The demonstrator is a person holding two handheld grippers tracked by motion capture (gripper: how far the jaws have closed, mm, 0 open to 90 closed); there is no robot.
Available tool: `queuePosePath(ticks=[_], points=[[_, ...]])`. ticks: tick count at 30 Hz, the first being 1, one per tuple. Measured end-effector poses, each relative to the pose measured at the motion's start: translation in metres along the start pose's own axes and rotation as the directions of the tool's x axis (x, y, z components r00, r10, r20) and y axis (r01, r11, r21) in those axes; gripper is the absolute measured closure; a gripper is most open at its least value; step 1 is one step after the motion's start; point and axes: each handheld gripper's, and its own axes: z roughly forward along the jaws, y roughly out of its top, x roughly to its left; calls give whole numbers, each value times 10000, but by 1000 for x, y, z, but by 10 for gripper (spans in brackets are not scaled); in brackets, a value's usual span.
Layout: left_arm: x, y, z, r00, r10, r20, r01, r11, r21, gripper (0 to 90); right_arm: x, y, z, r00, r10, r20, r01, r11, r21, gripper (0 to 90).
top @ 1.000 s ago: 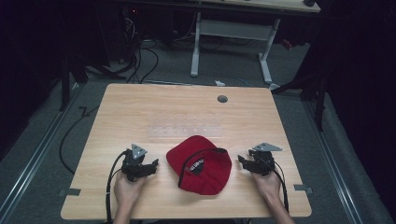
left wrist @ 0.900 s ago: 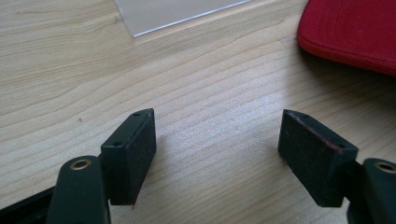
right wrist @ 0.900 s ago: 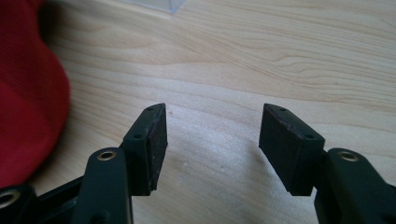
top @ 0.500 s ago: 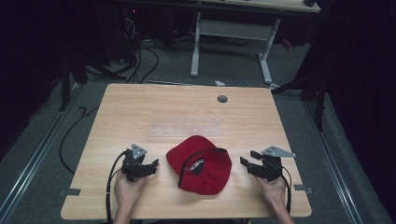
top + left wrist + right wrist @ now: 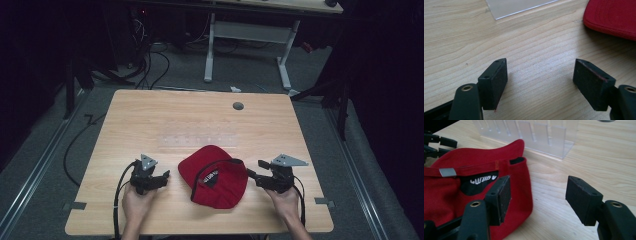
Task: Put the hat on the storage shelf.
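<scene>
A red cap [image 5: 215, 175] lies upside down on the wooden table [image 5: 150, 115], near its front edge, with a black label and a white print inside. My left gripper [image 5: 164, 177] rests on the table just left of the cap, open, with bare wood between its jaws [image 5: 540, 67]; the cap's edge [image 5: 614, 17] lies ahead to its right. My right gripper [image 5: 253, 168] is open at the cap's right rim. In the right gripper view [image 5: 539, 187] its left jaw stands in front of the cap's rim [image 5: 521, 182] and its right jaw is over bare wood.
A clear plastic rack [image 5: 197, 141] with several slots stands just behind the cap, also seen as the rack [image 5: 534, 135] in the right gripper view. A grey grommet [image 5: 238, 106] sits at the table's back. Cables trail from both grippers toward the front edge.
My right gripper drew back slightly to the right, then came back left to the cap's rim. The left gripper and the cap have stayed put.
</scene>
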Motion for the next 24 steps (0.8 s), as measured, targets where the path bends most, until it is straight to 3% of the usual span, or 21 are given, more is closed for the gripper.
queuePosePath(ticks=[13, 24], points=[[0, 0, 0, 10000, -1, -5, 1, 10000, -2, 279, 13, 15, 32, 9990, -340, -306, 355, 9981, 503, 366], [0, 0, 0, 10000, -2, -5, 2, 10000, 2, 279, 13, 18, 55, 9987, -348, -373, 378, 9958, 835, 397]])
